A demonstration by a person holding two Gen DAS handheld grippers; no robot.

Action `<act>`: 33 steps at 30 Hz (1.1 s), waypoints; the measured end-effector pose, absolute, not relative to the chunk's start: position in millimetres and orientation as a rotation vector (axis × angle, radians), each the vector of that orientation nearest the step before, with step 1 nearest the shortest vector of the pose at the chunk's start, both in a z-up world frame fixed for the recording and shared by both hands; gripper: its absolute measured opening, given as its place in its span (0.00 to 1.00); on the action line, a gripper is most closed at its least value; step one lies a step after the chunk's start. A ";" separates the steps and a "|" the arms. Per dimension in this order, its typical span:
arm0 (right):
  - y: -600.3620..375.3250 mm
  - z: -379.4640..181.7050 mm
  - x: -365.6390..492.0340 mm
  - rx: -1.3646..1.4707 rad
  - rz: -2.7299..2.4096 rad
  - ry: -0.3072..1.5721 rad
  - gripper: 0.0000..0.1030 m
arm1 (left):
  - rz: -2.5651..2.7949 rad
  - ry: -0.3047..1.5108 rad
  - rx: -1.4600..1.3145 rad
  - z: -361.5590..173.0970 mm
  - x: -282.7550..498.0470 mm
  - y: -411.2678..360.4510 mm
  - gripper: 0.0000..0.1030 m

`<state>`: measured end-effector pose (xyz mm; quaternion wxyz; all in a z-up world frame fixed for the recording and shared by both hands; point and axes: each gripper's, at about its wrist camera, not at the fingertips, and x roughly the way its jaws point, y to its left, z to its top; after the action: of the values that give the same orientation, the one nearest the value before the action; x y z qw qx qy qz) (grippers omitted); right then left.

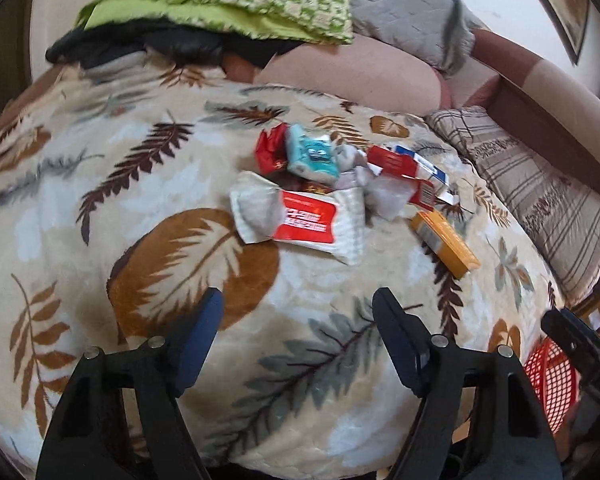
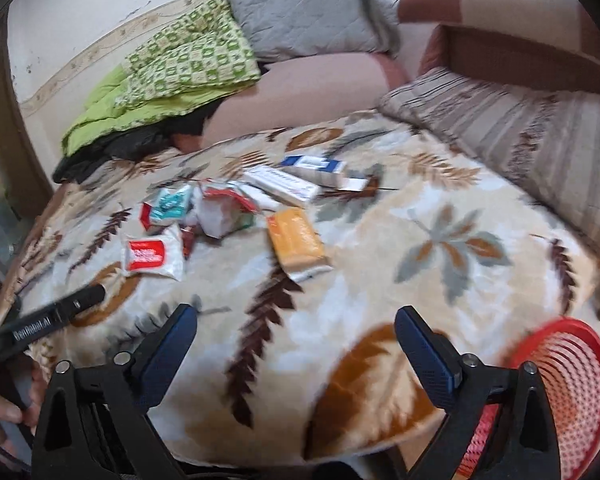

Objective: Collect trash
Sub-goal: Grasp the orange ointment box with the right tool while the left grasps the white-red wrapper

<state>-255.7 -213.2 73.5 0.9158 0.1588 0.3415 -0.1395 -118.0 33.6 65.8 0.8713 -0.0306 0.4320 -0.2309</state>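
Trash, chiefly a white-and-red wrapper [image 1: 300, 220] and an orange box [image 1: 446, 244], is heaped on the bed's leaf-patterned blanket [image 1: 180, 240] at twelve o'clock of the left claw [image 1: 298, 312], which, like the right claw [image 2: 296, 328], is held wide open and empty, the red basket [image 2: 568, 380] being kept at four o'clock, presumably for drop-off.

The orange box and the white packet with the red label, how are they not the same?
The orange box is a stiff, flat carton with straight edges; the white packet with the red label is a soft, crinkly wrapper. The orange box lies a little apart at the pile's right edge, while the white packet touches the other trash on the left. Both lie on the leaf-patterned blanket, and no tool holds either.
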 end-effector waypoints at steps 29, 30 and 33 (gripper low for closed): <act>-249.7 30.3 -148.1 0.366 -0.278 0.808 0.71 | -0.772 1.013 0.171 32.2 -29.1 -23.6 0.74; -249.5 31.3 -147.0 0.357 -0.278 0.804 0.72 | -0.801 1.007 0.195 34.6 -36.3 -26.6 0.74; -248.2 28.0 -136.9 0.337 -0.267 0.822 0.72 | -0.838 0.956 0.237 45.9 -48.7 -29.0 0.75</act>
<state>-136.9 -248.2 28.0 0.8943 0.1625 0.3965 -0.1289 -48.7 -29.0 45.9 0.7981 0.1104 0.4454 -0.3905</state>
